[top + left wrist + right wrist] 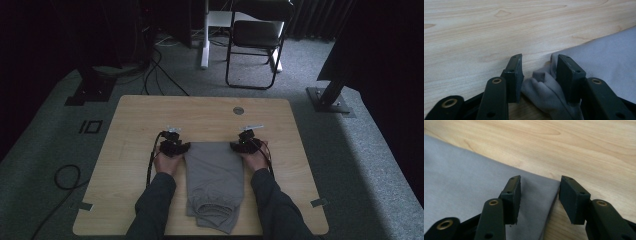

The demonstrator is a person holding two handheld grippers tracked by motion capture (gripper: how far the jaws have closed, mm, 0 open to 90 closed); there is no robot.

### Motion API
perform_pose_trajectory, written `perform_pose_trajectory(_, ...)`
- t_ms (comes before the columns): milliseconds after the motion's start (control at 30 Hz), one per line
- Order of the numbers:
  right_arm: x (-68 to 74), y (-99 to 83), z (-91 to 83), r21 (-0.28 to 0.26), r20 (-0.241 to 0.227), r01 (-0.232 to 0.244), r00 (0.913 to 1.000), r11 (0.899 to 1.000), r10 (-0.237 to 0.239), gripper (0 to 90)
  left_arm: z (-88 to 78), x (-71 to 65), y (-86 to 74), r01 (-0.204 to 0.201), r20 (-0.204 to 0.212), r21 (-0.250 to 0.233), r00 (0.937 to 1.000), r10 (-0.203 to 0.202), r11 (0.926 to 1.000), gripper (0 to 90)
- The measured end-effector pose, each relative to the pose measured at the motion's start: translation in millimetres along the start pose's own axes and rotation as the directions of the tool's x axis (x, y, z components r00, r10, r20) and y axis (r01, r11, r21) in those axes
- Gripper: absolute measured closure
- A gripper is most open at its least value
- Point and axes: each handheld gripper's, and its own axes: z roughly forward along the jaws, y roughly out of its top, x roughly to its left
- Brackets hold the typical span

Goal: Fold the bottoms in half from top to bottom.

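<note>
1. My left gripper [539,72] sits low over the wooden table [486,30], its two black jaws standing apart.
2. A bunched corner of the grey cloth [544,90] lies between them, crumpled against the right-hand jaw.
3. The rest of the cloth spreads flat to the right, touching the tabletop.
</note>
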Motion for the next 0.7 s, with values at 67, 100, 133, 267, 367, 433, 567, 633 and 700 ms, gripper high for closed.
perform_pose_trajectory(67,2.7,-0.5,-0.4,0.003,0.008,0.011,0.9999,1.000,-0.011,59.9,-0.8,0.0,-0.7,0.003,0.002,0.003,1.0000,-0.003,1.0000,60.1)
perform_pose_trajectory(100,2.7,-0.5,-0.9,0.006,0.003,0.010,0.9999,1.000,-0.010,64.8,-0.7,-0.9,-1.2,0.002,0.005,0.004,1.0000,-0.002,1.0000,64.4)
perform_pose_trajectory(133,2.3,-0.3,-1.1,0.009,-0.002,0.008,1.0000,1.000,-0.008,70.2,-0.5,-2.2,-1.2,-0.003,0.009,0.012,1.0000,0.003,0.9999,70.8)
perform_pose_trajectory(267,-3.8,2.1,-1.0,0.021,-0.054,-0.034,0.9979,0.999,0.035,84.9,-1.1,-2.8,0.7,0.004,0.010,0.005,0.9999,-0.004,1.0000,84.8)
perform_pose_trajectory(367,-7.3,4.8,-1.3,0.006,-0.070,-0.051,0.9962,0.999,0.051,86.0,-4.8,-1.4,4.6,0.017,0.011,-0.027,0.9998,-0.016,0.9995,86.5)
perform_pose_trajectory(433,-9.2,8.5,-4.5,-0.021,-0.078,-0.060,0.9953,0.998,0.058,86.2,-9.8,-0.9,9.6,0.020,0.013,-0.056,0.9997,-0.019,0.9982,86.7)
perform_pose_trajectory(567,-10.2,16.5,-12.9,-0.066,-0.082,-0.051,0.9956,0.997,0.045,86.3,-21.6,-1.3,21.2,0.017,0.019,-0.116,0.9997,-0.015,0.9931,86.8)
perform_pose_trajectory(633,-10.7,23.6,-21.9,-0.110,-0.087,-0.034,0.9959,0.993,0.025,86.2,-26.7,-1.7,24.7,0.016,0.024,-0.140,0.9996,-0.012,0.9900,86.8)
perform_pose_trajectory(700,-11.2,28.1,-29.2,-0.144,-0.099,-0.030,0.9949,0.989,0.015,86.0,-33.0,-2.5,28.9,0.012,0.029,-0.162,0.9995,-0.007,0.9867,86.7)
